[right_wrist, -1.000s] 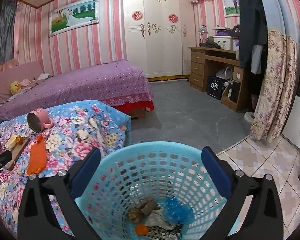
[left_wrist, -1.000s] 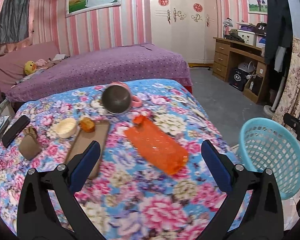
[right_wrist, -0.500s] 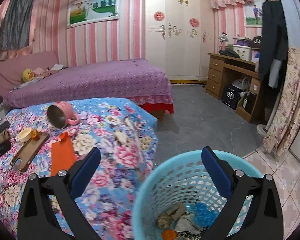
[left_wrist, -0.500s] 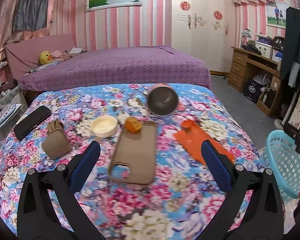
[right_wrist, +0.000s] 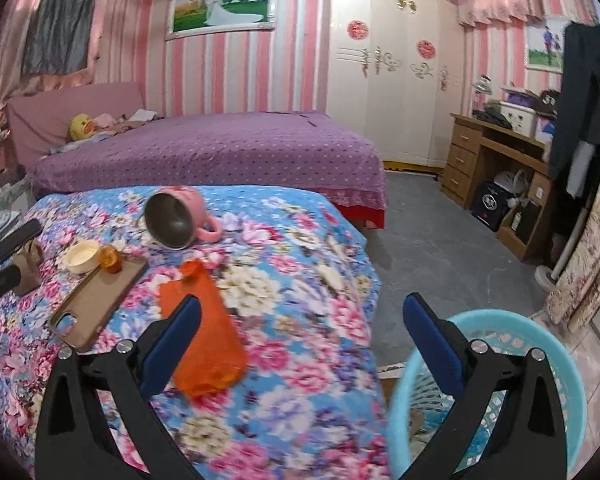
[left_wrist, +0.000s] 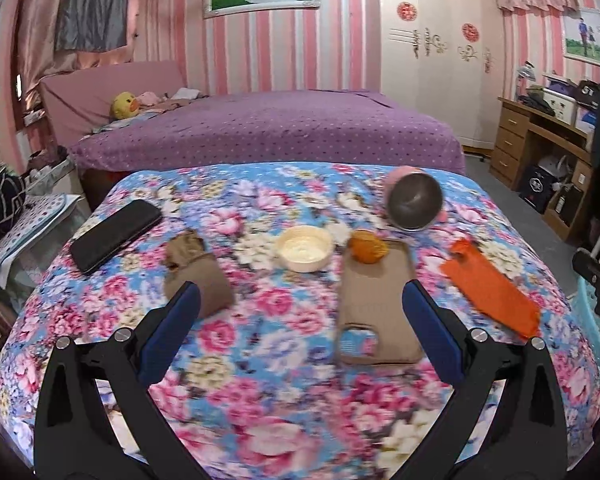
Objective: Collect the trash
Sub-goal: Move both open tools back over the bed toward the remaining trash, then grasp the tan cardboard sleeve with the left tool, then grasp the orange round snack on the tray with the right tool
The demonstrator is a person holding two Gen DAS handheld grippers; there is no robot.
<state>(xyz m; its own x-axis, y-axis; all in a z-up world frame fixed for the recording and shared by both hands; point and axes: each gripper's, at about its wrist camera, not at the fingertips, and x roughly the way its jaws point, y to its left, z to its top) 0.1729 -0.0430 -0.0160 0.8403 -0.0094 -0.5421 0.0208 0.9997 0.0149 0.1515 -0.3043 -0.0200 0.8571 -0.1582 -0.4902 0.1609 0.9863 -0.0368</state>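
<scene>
Both sets of jaws are wide apart with nothing in them: the left gripper [left_wrist: 300, 308] hangs over the middle of the flowery tabletop [left_wrist: 260, 344], and the right gripper [right_wrist: 300, 320] sits off its right edge, partly above the blue laundry-style basket [right_wrist: 556, 364] on the floor. Looks like the between-pickups stage, with some scraps already in the basket, though they're too hidden to name. Best guess for the next grab is the left gripper going for the crumpled brown paper bag [left_wrist: 196, 276] just ahead of its left jaw, or the small orange lump [left_wrist: 367, 245] sitting on the top end of the tan phone case [left_wrist: 376, 304]; either needs a drop down and a close. The flat orange wrapper [right_wrist: 204, 340] lies near the right gripper, so that one's probably its job. Also around: a white little dish [left_wrist: 305, 248], a tipped pink mug [right_wrist: 178, 216], a black phone [left_wrist: 116, 234]. Behind is a purple bed [left_wrist: 268, 128], pink striped walls, a wardrobe and a wooden desk.
</scene>
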